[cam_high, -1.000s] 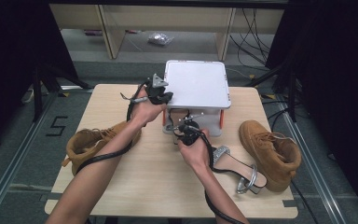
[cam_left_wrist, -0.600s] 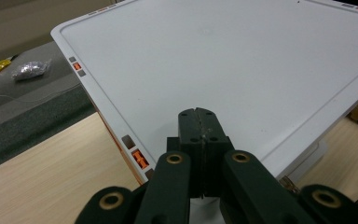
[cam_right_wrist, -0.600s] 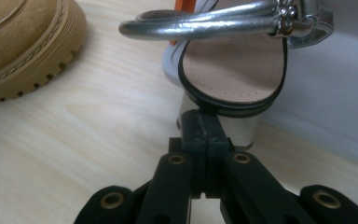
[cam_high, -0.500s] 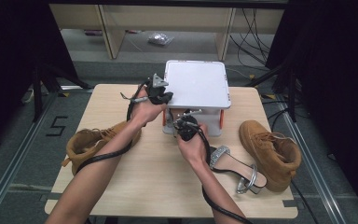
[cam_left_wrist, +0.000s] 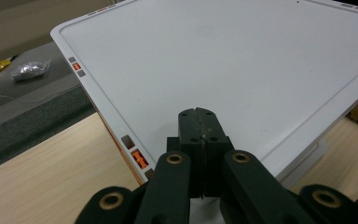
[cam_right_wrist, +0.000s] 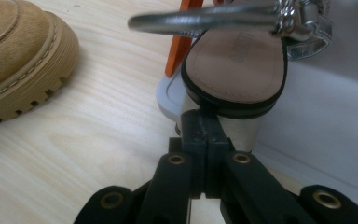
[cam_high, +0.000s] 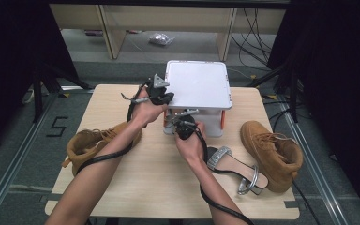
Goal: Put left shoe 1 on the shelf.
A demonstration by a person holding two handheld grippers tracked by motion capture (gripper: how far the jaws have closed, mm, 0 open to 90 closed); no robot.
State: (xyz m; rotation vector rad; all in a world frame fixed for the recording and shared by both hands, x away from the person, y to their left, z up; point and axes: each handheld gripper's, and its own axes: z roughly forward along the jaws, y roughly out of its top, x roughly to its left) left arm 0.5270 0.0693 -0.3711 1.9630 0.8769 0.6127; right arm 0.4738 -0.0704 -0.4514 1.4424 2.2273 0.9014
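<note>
Your left tongs (cam_left_wrist: 199, 122) are pinched fully together with nothing between them, hovering over the near-left edge of the white box lid (cam_high: 198, 86), which you can see sitting on the far middle of the tabletop (cam_high: 154, 183). In the high view that same left tongs (cam_high: 161, 96) sits right at the lid's left edge, touching or just about. Your right tongs (cam_right_wrist: 203, 123) are closed too, jaws pressed flat against each other, with the heel end of a sandal (cam_right_wrist: 235, 65) right at their tips; its silver strap (cam_right_wrist: 205, 19) runs across the top of the right gripper view. Honestly I can't tell from that angle whether you've got the sole's edge pinched or the tips are just butted up against it. In the high view the right tongs (cam_high: 180, 126) are down at the front of the box, by its orange latch (cam_right_wrist: 179, 46). A second sandal (cam_high: 234, 166) lies flat just right of your right hand (cam_high: 192, 145), a tan boot (cam_high: 274, 152) sits beyond it, and another tan boot (cam_high: 86, 147) lies under your left forearm.
</note>
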